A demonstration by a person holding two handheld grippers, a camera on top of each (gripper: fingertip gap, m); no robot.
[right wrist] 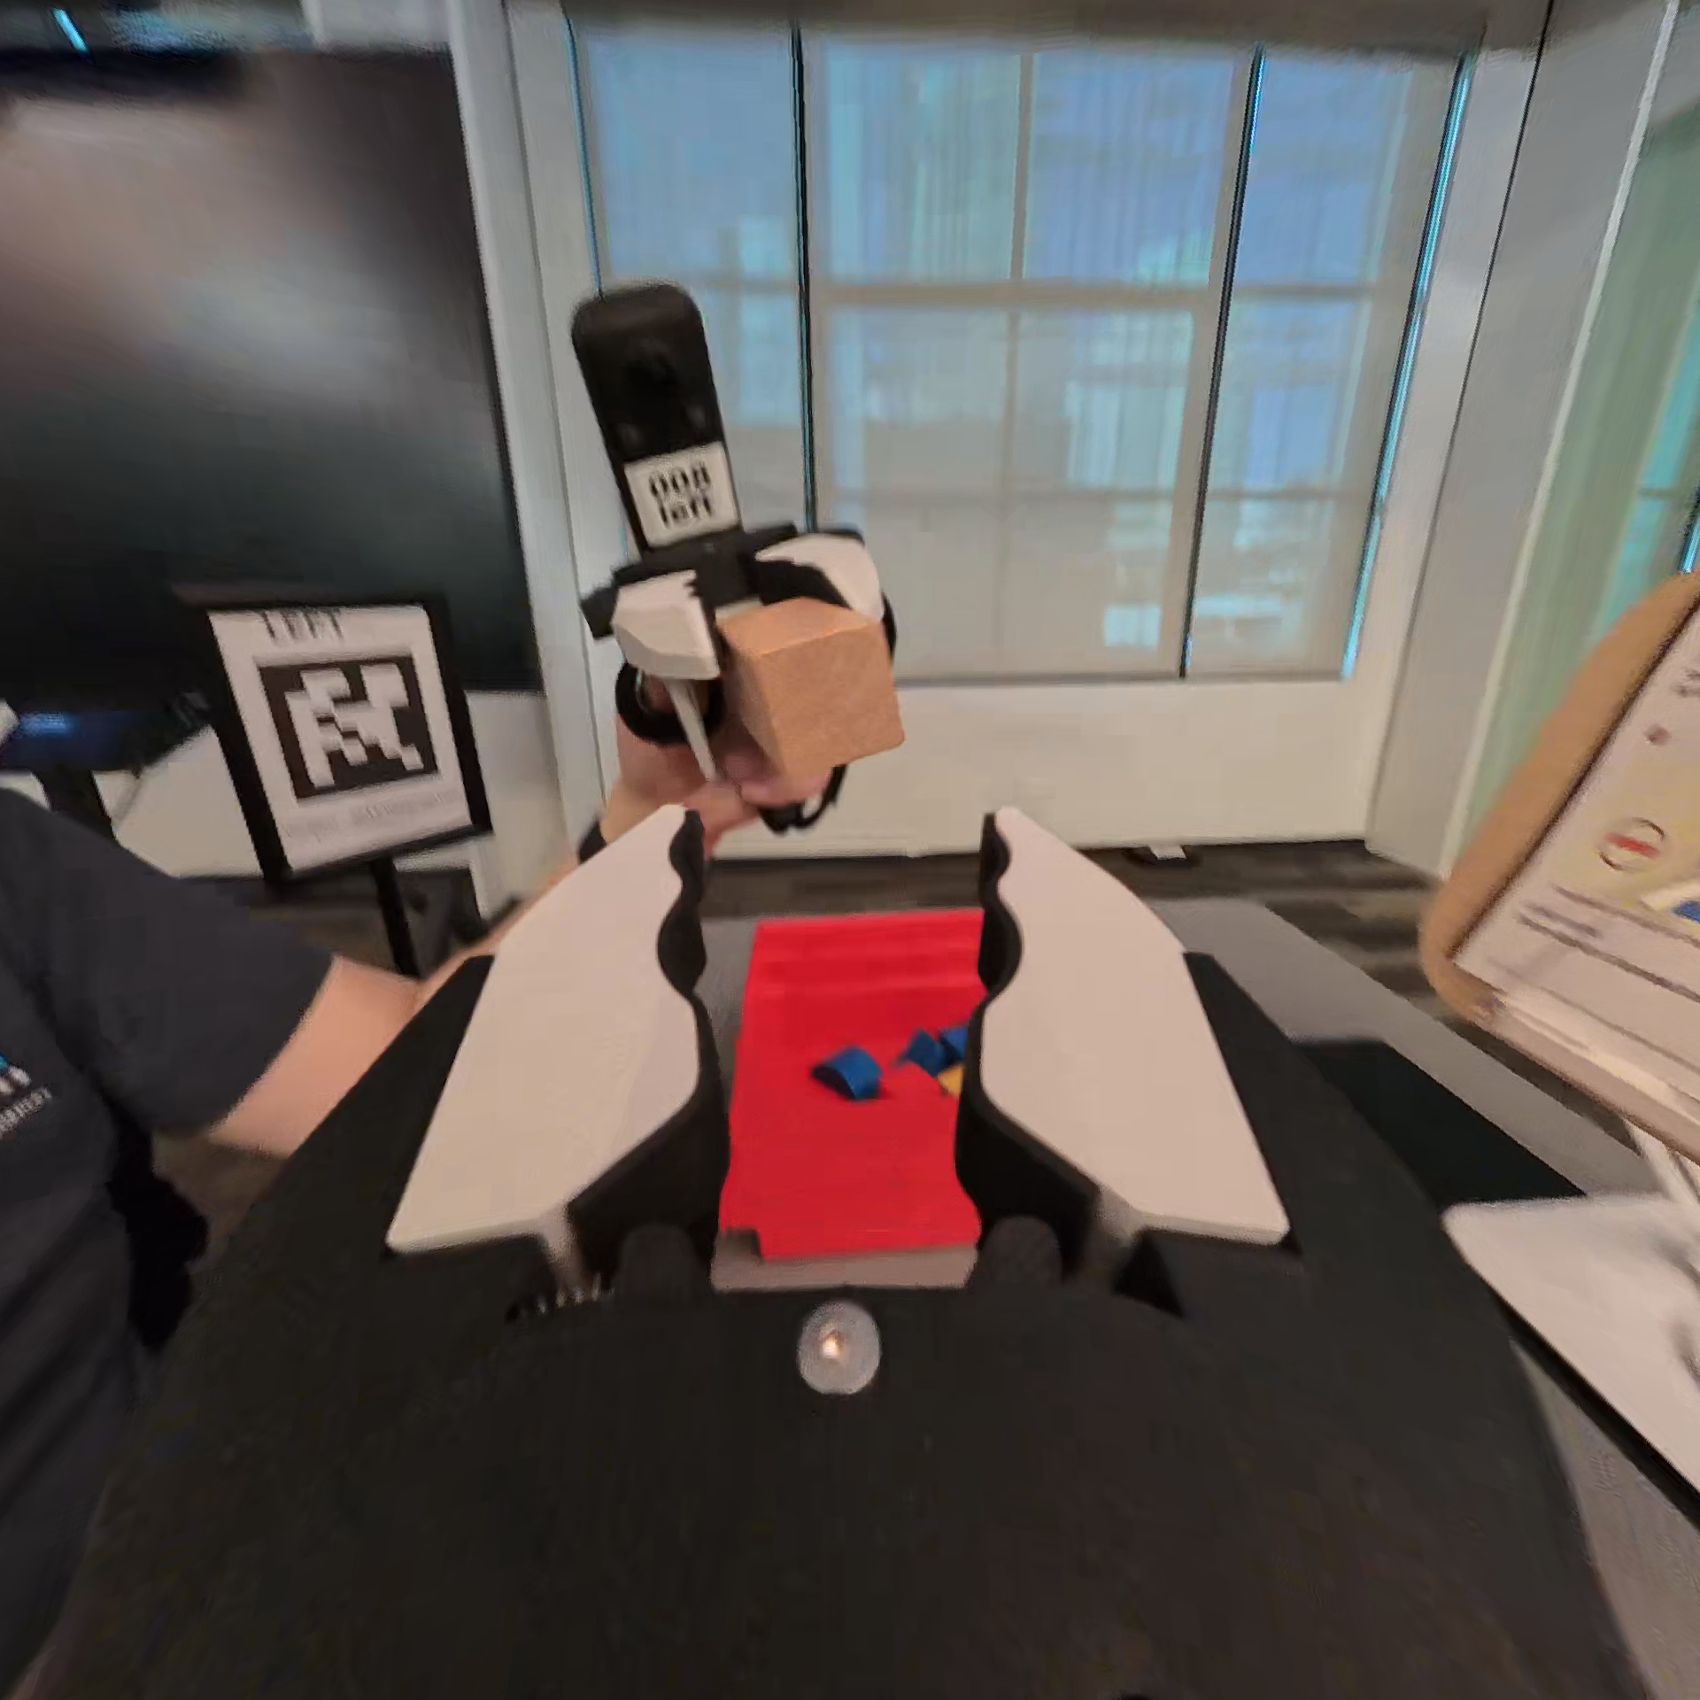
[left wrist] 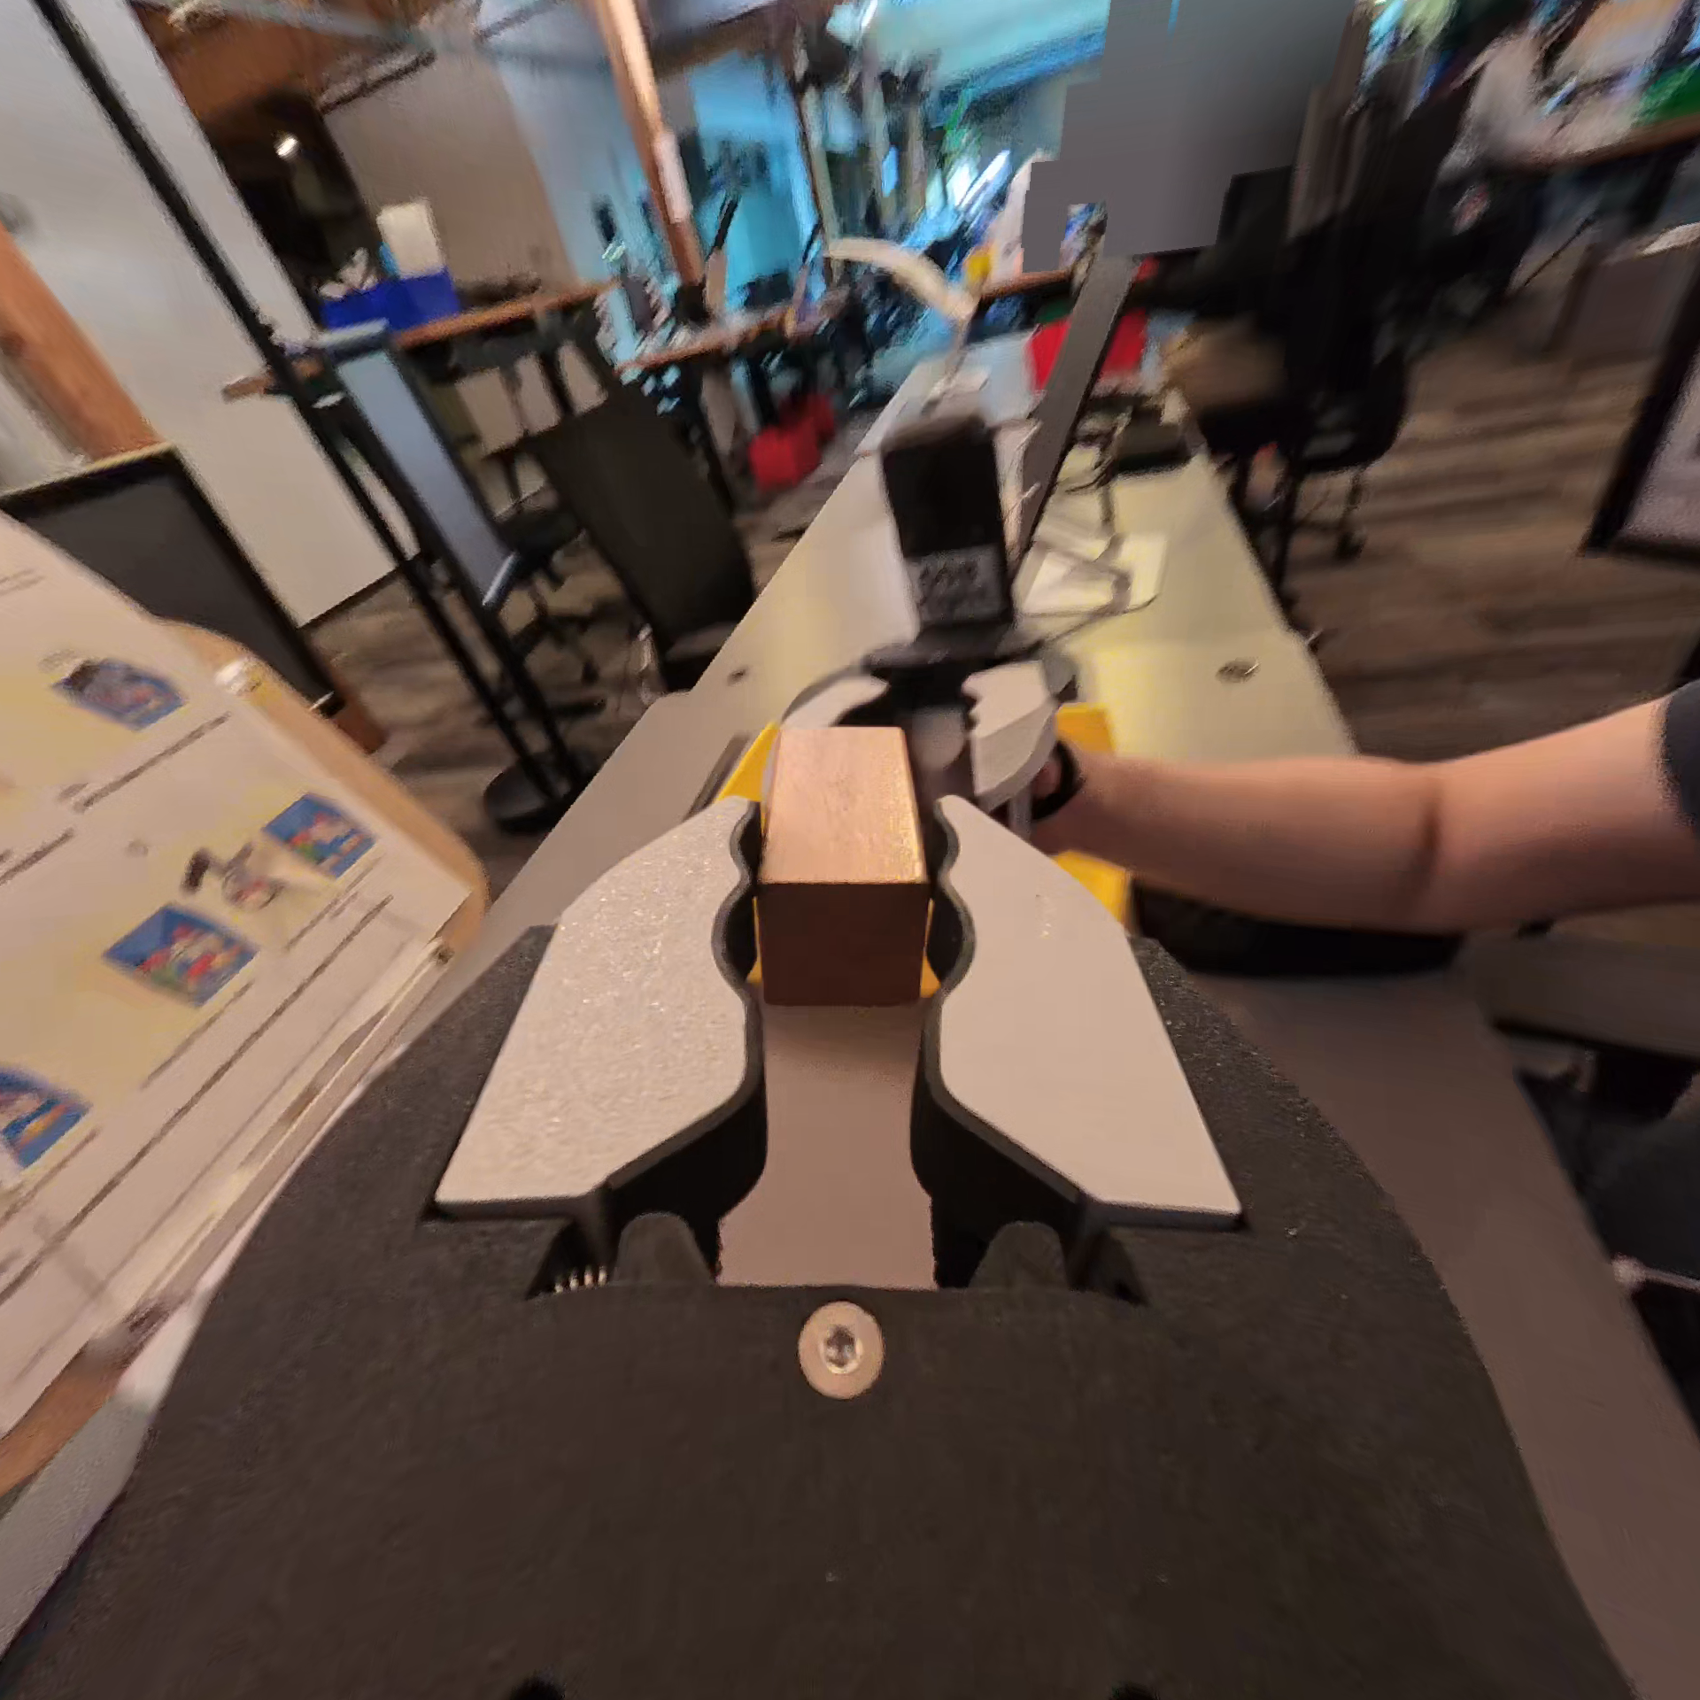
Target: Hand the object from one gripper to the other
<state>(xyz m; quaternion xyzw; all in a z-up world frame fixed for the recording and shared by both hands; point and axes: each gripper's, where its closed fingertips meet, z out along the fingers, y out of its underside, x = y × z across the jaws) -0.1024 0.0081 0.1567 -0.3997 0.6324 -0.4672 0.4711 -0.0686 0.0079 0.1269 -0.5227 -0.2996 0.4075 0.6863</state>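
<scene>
Left gripper (left wrist: 842,883) jaws clamp the wooden block (left wrist: 842,865) by its sides, held off the desk (left wrist: 828,570), right gripper (left wrist: 929,736) just behind; early release drops it. Right gripper (right wrist: 842,906) jaws wide and empty, the block (right wrist: 814,694) tilted ahead above the red tray (right wrist: 846,1150); the tilt risks a corner-only pinch.
</scene>
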